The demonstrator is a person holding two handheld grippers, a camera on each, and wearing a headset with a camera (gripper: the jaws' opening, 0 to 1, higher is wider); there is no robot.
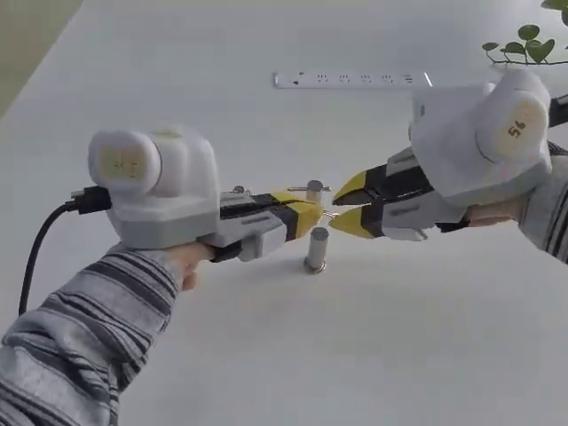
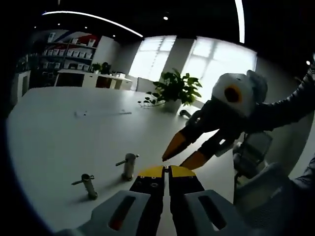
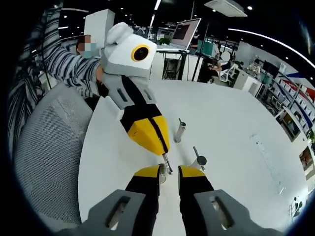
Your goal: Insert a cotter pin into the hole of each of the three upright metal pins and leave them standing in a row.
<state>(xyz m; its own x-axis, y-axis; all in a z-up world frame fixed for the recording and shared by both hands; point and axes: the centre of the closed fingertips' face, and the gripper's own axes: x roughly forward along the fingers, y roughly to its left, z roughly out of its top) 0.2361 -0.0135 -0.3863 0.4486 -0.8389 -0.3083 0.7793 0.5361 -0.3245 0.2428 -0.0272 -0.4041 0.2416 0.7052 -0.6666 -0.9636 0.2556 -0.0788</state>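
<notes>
Cotter pin held at the bare metal pin, two grippers meeting over it

The left gripper (image 1: 315, 217) is closed, jaws together, on what appears to be a cotter pin (image 3: 167, 163), near the top of the bare metal pin (image 1: 317, 249). The right gripper (image 1: 335, 210) is held just beside it, jaws apart. Behind the bare metal pin a fitted pin (image 2: 129, 166) and a second fitted pin (image 2: 89, 186) are seen upright, one partly hidden in the head view by the left gripper. A power strip (image 1: 351, 80) and a plant (image 1: 528, 44) lie well beyond it.

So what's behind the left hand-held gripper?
Two upright metal pins: first pin shows its top with a cotter pin across, second pin just its top. The left hand-held gripper covers their lower shafts.
</notes>
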